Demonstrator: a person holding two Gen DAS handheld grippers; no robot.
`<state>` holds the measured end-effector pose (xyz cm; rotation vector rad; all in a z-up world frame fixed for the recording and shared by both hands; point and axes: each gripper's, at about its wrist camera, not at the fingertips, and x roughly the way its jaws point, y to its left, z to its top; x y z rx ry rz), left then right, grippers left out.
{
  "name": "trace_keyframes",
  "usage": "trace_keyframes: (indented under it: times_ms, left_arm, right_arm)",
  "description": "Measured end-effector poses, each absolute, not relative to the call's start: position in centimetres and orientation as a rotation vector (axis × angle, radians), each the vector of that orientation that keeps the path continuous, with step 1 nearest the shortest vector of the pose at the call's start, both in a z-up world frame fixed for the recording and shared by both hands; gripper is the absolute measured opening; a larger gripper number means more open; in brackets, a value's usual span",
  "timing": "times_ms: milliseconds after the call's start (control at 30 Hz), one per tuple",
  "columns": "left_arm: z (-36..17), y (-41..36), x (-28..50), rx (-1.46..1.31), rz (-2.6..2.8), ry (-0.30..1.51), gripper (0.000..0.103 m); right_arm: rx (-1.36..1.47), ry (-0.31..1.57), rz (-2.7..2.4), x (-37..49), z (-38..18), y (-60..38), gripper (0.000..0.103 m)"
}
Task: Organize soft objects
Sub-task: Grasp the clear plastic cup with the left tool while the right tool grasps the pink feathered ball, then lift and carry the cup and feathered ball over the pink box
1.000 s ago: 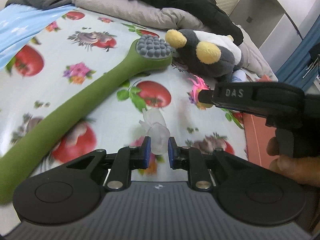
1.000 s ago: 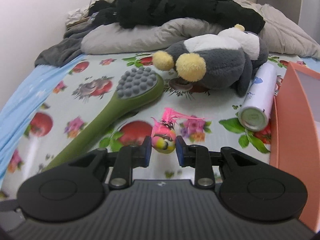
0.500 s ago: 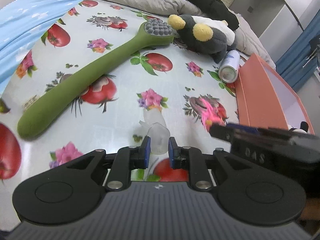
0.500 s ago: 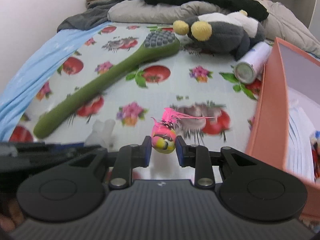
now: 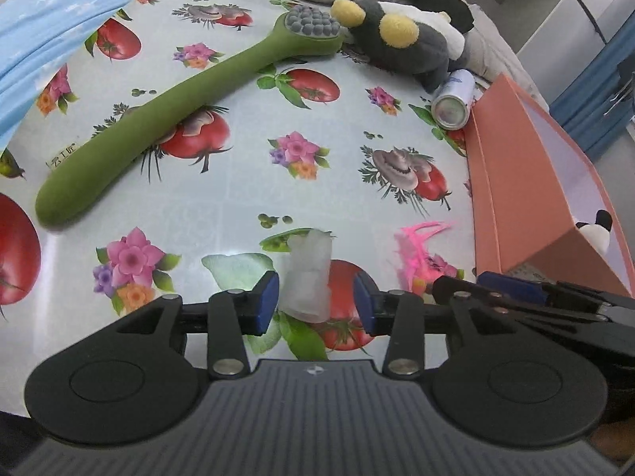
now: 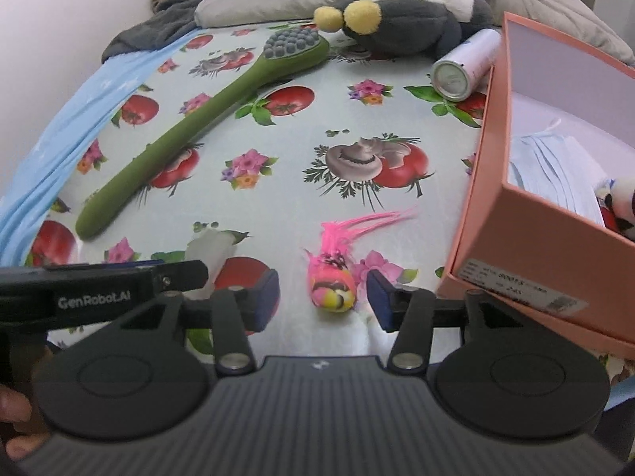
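Observation:
A translucent white soft toy [image 5: 308,277] lies on the flowered tablecloth between the open jaws of my left gripper [image 5: 316,304]; it also shows in the right wrist view [image 6: 208,246]. A pink feathered bird toy [image 6: 332,282] lies between the open jaws of my right gripper [image 6: 322,299]; its feathers show in the left wrist view [image 5: 416,246]. Neither toy is gripped. A grey and white plush with yellow feet [image 5: 401,41] [image 6: 405,20] lies at the far side.
A long green massage brush [image 5: 174,107] [image 6: 198,127] lies diagonally at left. An open salmon box [image 6: 555,166] [image 5: 528,182] stands at right, holding folded blue cloth and a small plush. A white spray can [image 6: 466,64] lies beside it. Bedding is piled behind.
Both grippers pulled back toward the near edge of the table and opened. The white toy and the pink bird were let go and now rest on the cloth.

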<state>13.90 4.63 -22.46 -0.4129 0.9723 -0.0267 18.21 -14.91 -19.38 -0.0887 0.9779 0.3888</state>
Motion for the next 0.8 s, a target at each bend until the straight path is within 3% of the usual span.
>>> trace_keyframes:
  times_ms: [333,467,800]
  left_arm:
    - [-22.2,4.4,13.4,-0.39,-0.029,0.972,0.048]
    - [-22.6,4.2,13.7,-0.364,-0.056,0.993,0.048]
    - [-22.9,4.1,15.2,-0.289,-0.035,0.997,0.052]
  right_arm:
    - [-0.074,0.953,0.399,18.2,-20.7,-15.0,0.049]
    - [-0.079,0.955,0.398,18.9,-21.6,-14.7,0.03]
    - [-0.044,0.93,0.351,18.5,-21.1,-16.2,0.029]
